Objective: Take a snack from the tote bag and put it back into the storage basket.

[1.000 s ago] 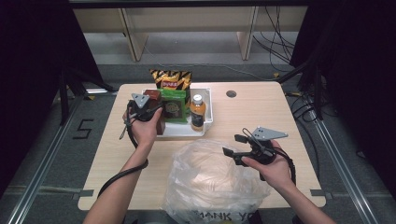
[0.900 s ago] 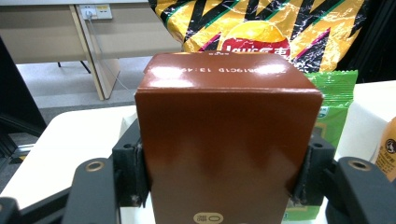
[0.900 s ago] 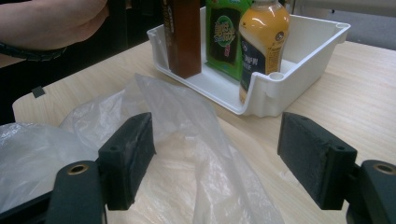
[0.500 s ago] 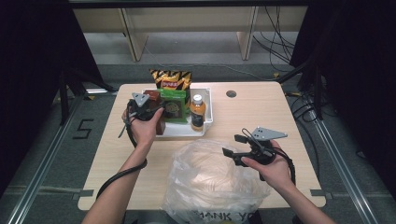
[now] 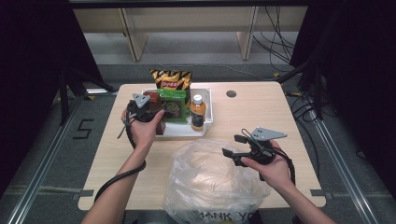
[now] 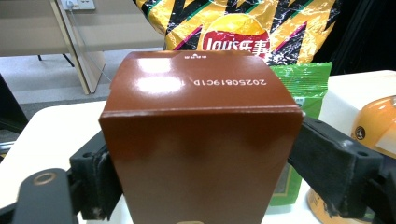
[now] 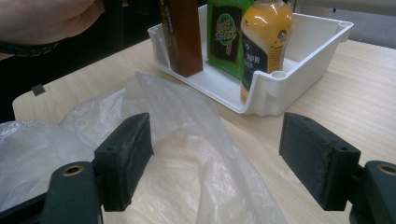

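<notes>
The left gripper (image 6: pixel 201 158) has just been opening its jaws around the upright brown box (image 6: pixel 198 140) in the white tray (image 5: pixel 208 114), likely releasing it there, while the right gripper (image 7: pixel 215 158) hovers wide open over the plastic bag (image 7: pixel 154 154).

The high view is lit evenly from above; the counter (image 5: pixel 261 116) is bright, while the surroundings left and right fall into deep black. The picture is soft, with little fine detail. The plastic bag (image 5: pixel 210 182) catches pale glare and small highlights. In the left gripper view, the brown box (image 6: pixel 196 149) shows white reflections on its top face, and its printed numbers are sharp; the chip bag (image 6: pixel 238 28) behind it is shiny. In the right gripper view, the near pads are a little blurred and the bottle (image 7: pixel 264 42) gleams.
</notes>
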### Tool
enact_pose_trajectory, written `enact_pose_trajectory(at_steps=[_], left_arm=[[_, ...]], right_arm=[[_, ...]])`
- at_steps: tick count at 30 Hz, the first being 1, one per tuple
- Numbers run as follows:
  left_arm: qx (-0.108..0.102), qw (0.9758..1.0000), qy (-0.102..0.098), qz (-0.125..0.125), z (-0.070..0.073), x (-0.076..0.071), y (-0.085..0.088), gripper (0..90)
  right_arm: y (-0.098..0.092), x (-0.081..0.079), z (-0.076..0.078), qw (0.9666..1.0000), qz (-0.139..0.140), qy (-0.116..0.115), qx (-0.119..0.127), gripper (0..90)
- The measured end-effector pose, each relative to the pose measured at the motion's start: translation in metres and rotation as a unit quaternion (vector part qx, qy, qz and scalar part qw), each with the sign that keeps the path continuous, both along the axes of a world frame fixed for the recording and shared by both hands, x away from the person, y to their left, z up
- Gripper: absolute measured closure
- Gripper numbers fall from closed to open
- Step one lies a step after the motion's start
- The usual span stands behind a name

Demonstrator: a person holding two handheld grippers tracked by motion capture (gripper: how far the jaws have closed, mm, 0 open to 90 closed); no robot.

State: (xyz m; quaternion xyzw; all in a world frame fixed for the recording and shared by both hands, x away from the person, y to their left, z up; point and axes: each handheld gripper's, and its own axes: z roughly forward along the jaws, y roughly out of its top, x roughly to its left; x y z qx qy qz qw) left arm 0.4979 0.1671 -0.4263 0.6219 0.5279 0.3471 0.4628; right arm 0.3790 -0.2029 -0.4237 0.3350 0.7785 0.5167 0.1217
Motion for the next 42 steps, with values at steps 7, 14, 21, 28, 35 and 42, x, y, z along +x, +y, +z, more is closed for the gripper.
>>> enact_pose_trajectory(at_steps=[7,14,21,28,35,42], left_arm=[[0.001,1.0000,-0.002,-0.010,0.001,-0.003,0.001,14.5],[-0.004,0.9999,-0.005,-0.013,0.003,-0.004,0.000,14.0],[-0.005,0.9999,-0.006,-0.015,0.004,-0.006,0.000,13.7],[-0.005,0.9998,-0.003,-0.019,0.002,-0.011,0.002,14.0],[-0.005,0.9997,-0.007,-0.022,0.003,-0.014,0.002,14.0],[-0.006,0.9996,-0.007,-0.025,0.006,-0.019,0.003,14.1]], right_arm=[[-0.001,0.002,0.000,1.0000,0.002,-0.006,-0.005,25.7],[-0.001,0.002,-0.001,0.9998,-0.002,-0.015,-0.011,25.4],[0.000,0.002,-0.001,0.9999,0.002,-0.009,-0.005,25.5],[0.000,0.002,-0.001,1.0000,0.001,-0.009,-0.004,25.4],[0.002,0.000,-0.001,1.0000,0.001,0.000,-0.004,25.4],[0.001,0.000,-0.001,1.0000,0.000,0.000,-0.008,25.3]])
